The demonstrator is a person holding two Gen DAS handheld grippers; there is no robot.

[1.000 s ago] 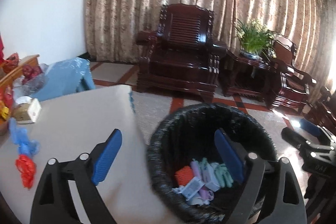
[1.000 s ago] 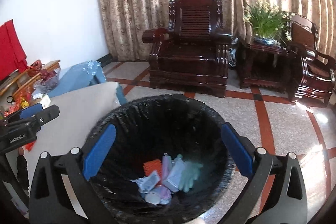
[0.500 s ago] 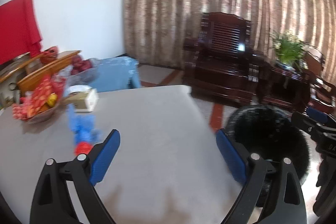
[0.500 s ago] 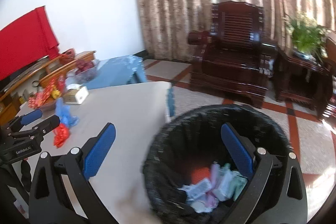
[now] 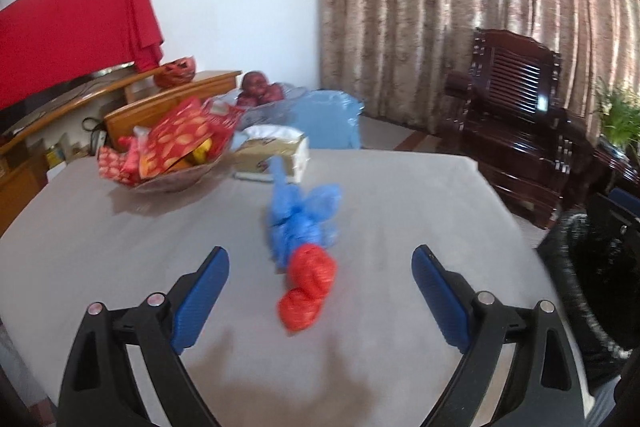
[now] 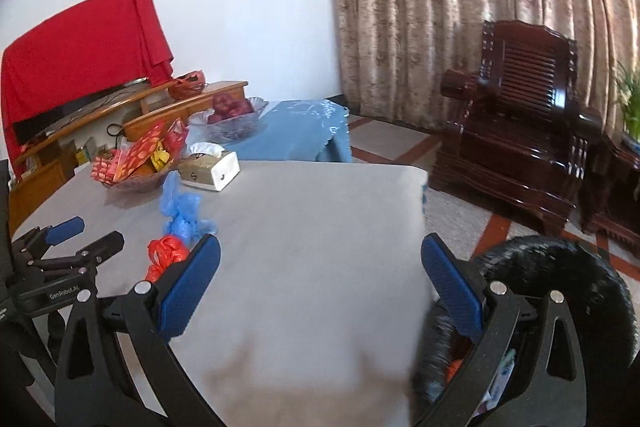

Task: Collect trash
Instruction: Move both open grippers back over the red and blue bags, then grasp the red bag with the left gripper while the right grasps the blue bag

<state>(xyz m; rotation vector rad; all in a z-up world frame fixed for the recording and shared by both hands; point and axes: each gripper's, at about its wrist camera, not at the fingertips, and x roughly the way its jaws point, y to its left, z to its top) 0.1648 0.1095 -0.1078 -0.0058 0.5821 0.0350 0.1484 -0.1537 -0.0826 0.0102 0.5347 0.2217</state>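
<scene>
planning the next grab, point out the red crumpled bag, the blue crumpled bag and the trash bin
red crumpled bag (image 5: 307, 287): left wrist view, on the middle of the wad.
blue crumpled bag (image 5: 302, 219): left wrist view, on its bunched centre.
trash bin (image 6: 560, 271): right wrist view, on the black liner over the far rim.

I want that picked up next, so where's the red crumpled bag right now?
In the left wrist view the red crumpled bag lies on the grey table, centred ahead of the open left gripper, touching the blue plastic bag behind it.
</scene>
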